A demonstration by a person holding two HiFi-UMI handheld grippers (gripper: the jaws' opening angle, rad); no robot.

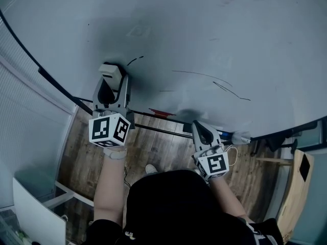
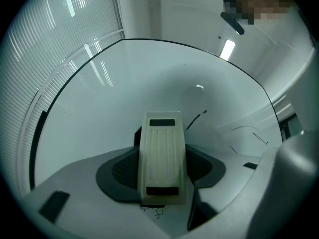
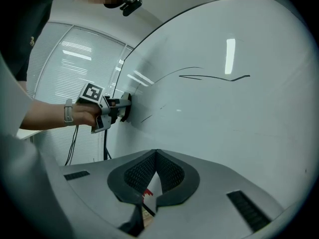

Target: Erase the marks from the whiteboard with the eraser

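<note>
My left gripper is shut on a cream ribbed eraser, held against the whiteboard. In the left gripper view the eraser fills the space between the dark pads. A short black stroke lies just right of the eraser and shows again as a mark in that view. Thin curved lines cross the board's middle and appear as lines in the right gripper view. My right gripper hangs near the board's lower edge, its gripper shut on nothing.
A black ledge runs under the board with a red item on it. Window blinds stand at the left. Below are a wooden floor, a white panel and a wooden stool.
</note>
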